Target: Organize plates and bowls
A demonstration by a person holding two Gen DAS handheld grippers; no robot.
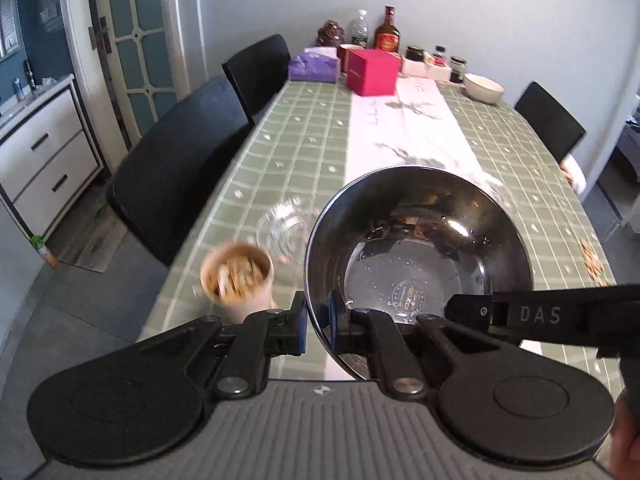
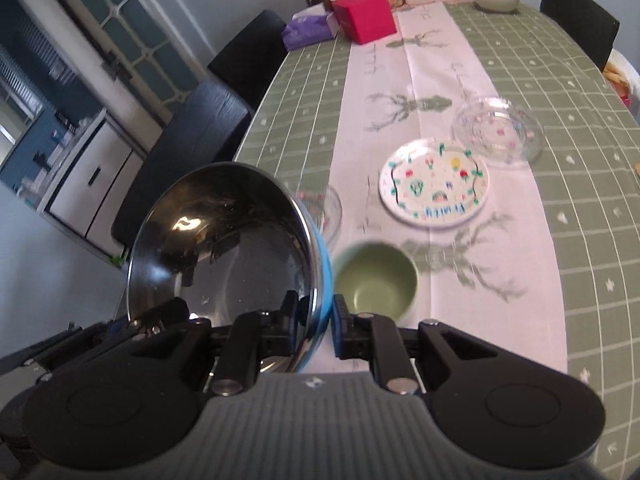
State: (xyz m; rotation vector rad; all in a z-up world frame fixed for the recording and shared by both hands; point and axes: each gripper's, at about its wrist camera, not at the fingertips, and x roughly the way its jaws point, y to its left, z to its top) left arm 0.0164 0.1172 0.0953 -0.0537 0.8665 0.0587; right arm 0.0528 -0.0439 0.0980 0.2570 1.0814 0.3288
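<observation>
Both grippers hold one steel bowl (image 1: 420,248) by its rim, lifted above the table. My left gripper (image 1: 318,326) is shut on its left rim. My right gripper (image 2: 320,326) is shut on its right rim, where the bowl (image 2: 224,256) shows a blue outer edge. Below lie a green bowl (image 2: 376,280), a painted white plate (image 2: 434,182), a clear glass plate (image 2: 498,132) and a small glass dish (image 2: 324,208). The glass dish also shows in the left wrist view (image 1: 282,232). A cream bowl (image 1: 483,88) sits far back.
A beige cup of snacks (image 1: 238,276) stands at the table's left edge. A red box (image 1: 372,72), purple tissue pack (image 1: 314,65), bottles and jars (image 1: 387,32) crowd the far end. Black chairs (image 1: 176,160) line the left side; one (image 1: 550,120) is on the right.
</observation>
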